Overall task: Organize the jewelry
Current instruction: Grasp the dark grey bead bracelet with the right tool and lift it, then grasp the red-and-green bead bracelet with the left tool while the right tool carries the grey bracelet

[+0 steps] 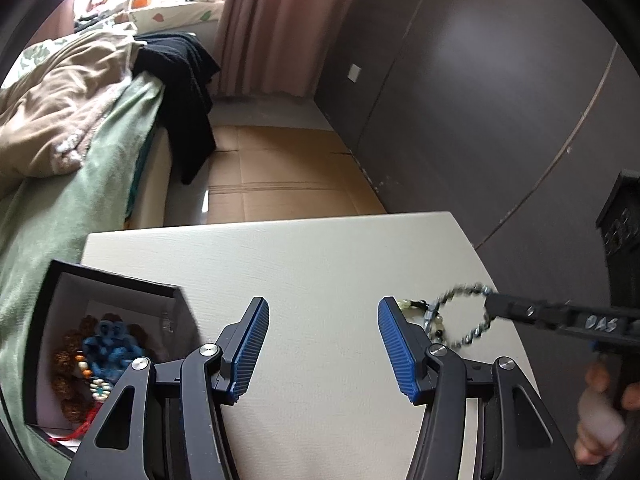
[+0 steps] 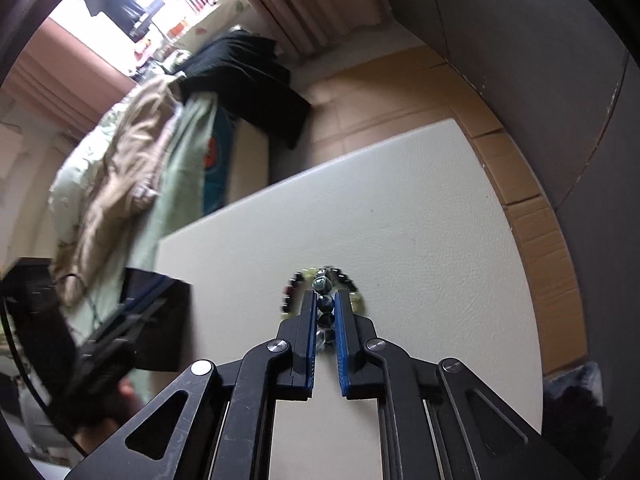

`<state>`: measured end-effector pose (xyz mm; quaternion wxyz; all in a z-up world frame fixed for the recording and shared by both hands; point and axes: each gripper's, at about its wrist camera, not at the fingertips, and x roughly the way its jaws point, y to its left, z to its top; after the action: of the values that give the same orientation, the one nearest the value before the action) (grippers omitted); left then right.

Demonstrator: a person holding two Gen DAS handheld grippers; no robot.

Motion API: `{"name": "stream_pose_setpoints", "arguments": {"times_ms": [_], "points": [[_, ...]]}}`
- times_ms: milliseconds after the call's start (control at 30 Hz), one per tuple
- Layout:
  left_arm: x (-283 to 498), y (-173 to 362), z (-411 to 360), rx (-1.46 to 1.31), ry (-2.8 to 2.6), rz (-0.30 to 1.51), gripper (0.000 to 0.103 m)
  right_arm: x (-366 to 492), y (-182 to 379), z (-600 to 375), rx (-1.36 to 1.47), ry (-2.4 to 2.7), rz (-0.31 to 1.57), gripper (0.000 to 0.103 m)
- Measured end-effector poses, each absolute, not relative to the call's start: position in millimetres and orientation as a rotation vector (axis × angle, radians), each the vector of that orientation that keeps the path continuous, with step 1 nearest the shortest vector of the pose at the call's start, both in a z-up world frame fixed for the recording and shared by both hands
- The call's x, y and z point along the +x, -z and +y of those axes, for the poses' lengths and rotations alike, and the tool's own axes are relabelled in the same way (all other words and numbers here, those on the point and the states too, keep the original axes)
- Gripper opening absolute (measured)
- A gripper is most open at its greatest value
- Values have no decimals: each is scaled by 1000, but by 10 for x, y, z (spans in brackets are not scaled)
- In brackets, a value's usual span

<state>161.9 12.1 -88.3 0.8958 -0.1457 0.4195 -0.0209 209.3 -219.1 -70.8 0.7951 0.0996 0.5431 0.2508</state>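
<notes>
right tongs (image 2: 324, 312) closed on a dark beaded bracelet (image 1: 464, 316), lifted just off the white counter (image 1: 320, 264), loop hanging and motion-blurred in the left wrist view. second bracelet (image 2: 298, 284) of dark and pale yellow-green beads lying flat on the counter right under the held one. left tongs (image 1: 324, 344) wide open, holding nothing, hovering over bare counter. open black box (image 1: 116, 284) with white lining at counter's left edge, already holding a brown seed-bead mala with blue knotted tassel (image 1: 108, 344).

likely step: carry held bracelet over to the box. better to keep grip firm on the beads, not the cord, since round glossy beads slip between ribbed blue pads (image 2: 309, 332). move slow so the loop stops swinging, lower well inside box walls before releasing. avoid snagging the other bracelet.

beads hard, smooth, shiny; strand flexible. counter matte, lightly textured. box rigid, sharp-cornered.
</notes>
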Motion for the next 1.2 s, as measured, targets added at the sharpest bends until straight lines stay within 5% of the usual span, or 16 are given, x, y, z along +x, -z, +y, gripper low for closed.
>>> {"name": "stream_pose_setpoints", "arguments": {"times_ms": [600,767,900,1200], "points": [[1838,1248,-553,-158,99,945,57,2171,441,-2637,362,-505,1085,10],[1859,1360,-654,-74,78,974,36,2192,394,-2797,389,-485,1063,10],[1864,1370,-734,10,49,992,8,2224,416,-2826,397,-476,1067,10],[1796,1251,-668,-28,74,981,8,2214,429,-2759,386,-492,1069,10]]}}
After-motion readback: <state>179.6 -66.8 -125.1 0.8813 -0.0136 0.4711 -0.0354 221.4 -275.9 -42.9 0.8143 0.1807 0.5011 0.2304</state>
